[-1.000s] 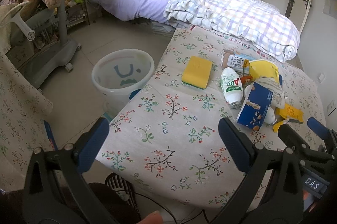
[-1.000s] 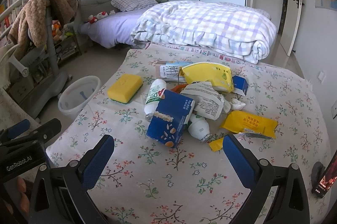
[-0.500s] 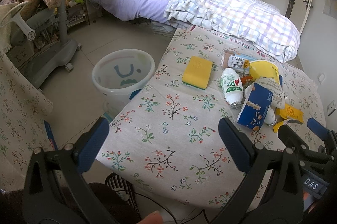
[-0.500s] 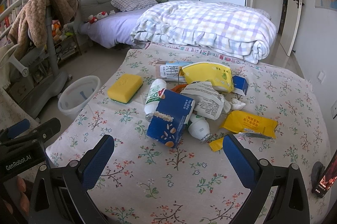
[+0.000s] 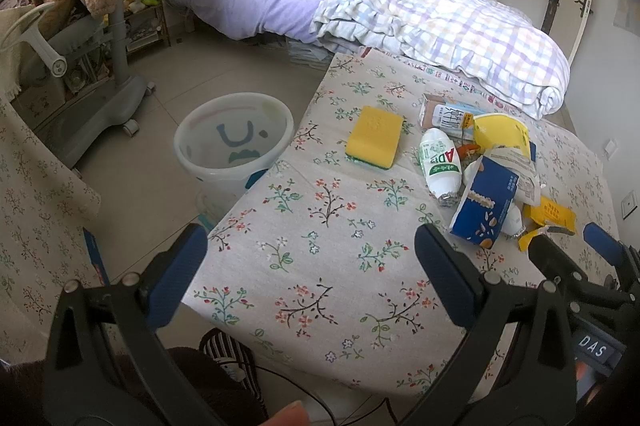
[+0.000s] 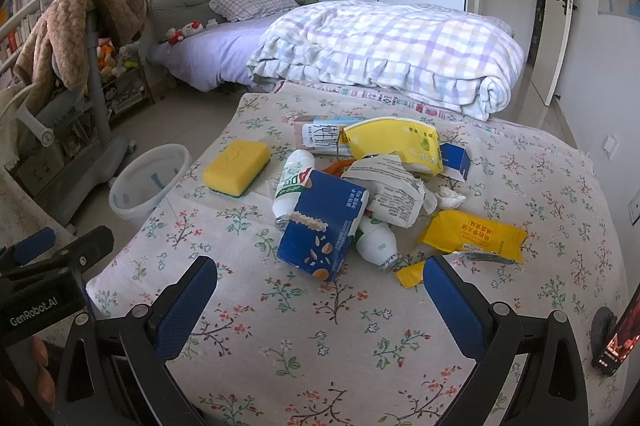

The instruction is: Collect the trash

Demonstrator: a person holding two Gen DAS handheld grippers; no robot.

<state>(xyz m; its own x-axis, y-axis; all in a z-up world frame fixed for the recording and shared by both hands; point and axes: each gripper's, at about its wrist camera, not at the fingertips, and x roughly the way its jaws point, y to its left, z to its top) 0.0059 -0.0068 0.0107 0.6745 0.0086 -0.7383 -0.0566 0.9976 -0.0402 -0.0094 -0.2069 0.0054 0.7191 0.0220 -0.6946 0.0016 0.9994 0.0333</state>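
Lying crumpled on floral cloth (image 6: pixel 520 193): wrappers, blue carton (image 6: pixel 320 226), spongy yellow block (image 6: pixel 236 161).

"GenRobot.AI" on left gripper (image 6: pixel 44 262); "DAS" on right gripper (image 5: pixel 592 258).

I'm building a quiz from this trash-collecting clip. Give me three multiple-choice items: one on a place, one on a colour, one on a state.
1. Where is the white bin?
A. on the floor beside the table
B. on the table
C. on the bed

2. What colour is the sponge's top?
A. pink
B. yellow
C. white

3. How are the two grippers?
A. both shut on trash
B. one holds the sponge
C. both open, holding nothing

Answers:
1 A: the white bin stands on the floor by the table edge.
2 B: the sponge is yellow on top.
3 C: the left gripper and right gripper stand open with nothing between the fingers.
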